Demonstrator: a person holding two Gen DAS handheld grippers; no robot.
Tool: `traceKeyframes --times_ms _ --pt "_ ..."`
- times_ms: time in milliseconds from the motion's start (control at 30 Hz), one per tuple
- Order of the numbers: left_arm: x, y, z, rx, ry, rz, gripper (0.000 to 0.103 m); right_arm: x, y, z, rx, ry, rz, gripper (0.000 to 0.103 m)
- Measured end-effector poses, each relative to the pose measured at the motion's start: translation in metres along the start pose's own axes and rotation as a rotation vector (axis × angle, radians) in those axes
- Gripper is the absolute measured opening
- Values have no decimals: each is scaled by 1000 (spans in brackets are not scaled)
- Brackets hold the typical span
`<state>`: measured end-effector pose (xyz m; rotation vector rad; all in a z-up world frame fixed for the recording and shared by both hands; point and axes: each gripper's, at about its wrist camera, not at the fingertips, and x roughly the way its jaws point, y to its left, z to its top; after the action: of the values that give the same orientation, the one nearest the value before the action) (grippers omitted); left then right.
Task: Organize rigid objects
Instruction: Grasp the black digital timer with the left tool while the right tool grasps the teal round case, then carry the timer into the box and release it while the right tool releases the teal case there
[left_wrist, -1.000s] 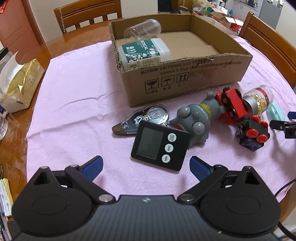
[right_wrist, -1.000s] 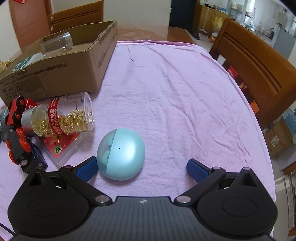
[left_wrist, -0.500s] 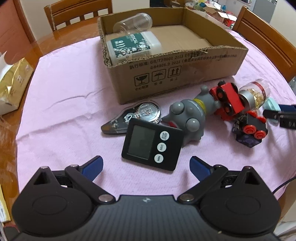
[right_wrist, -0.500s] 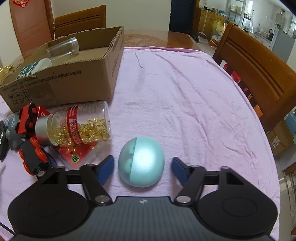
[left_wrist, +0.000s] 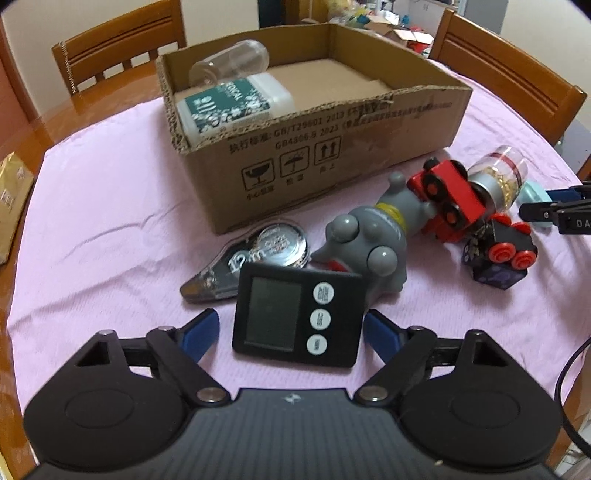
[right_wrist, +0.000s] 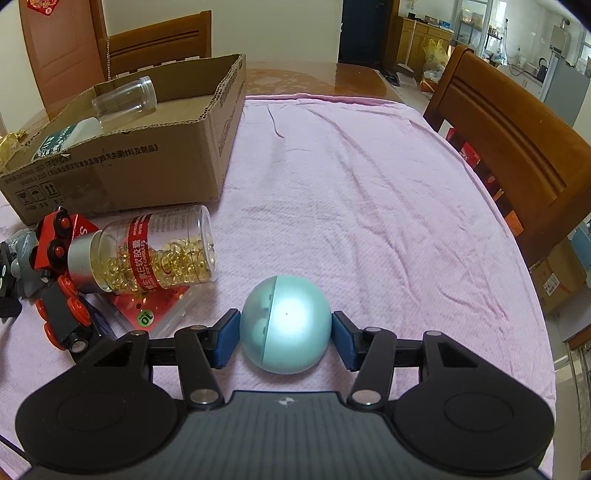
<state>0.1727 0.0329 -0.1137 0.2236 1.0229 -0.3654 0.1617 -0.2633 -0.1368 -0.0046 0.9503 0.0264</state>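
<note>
Right claw (right_wrist: 285, 338): your 2 blue pads have just been closing and now pinch the teal ball (right_wrist: 286, 325) at its 2 sides, low in the middle of the frame. You hold it at the widest part so it likely will not roll away.
Left claw (left_wrist: 291, 328): it has just been closing too, but its pads are still spread. The black timer (left_wrist: 297, 314) lies flat between them, low in the middle of the frame. The right pad looks very near it. The left pad does not touch it.
Box (left_wrist: 332, 147): 1 cardboard box at the top of the frame, open on top so things can go in.
In the box: 1 clear jar (left_wrist: 229, 66) and 1 white bottle (left_wrist: 232, 105), both lying down.
On the table (right_wrist: 369, 203): 1 tape roller (left_wrist: 251, 258), 1 grey toy (left_wrist: 369, 240), 1 red toy car (left_wrist: 447, 195), 1 pill jar (right_wrist: 147, 254).
</note>
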Motion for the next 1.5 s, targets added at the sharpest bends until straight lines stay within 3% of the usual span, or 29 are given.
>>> traceKeyframes --times_ms 200,600,967,1067,1500 --pt "-1 -2 2 12 -7 -9 69 0 1 0 -3 0 1 61" --pt "-11 -10 -8 -88 70 44 69 2 6 3 -5 -1 -8 58" --pt "-5 -9 -2 -79 68 46 75 3 10 7 6 16 -14 60" --pt "-5 -9 -1 -85 69 41 70 3 10 7 12 24 -17 60" --pt "-17 -15 7 -19 97 16 69 -7 5 10 -59 64 33 58"
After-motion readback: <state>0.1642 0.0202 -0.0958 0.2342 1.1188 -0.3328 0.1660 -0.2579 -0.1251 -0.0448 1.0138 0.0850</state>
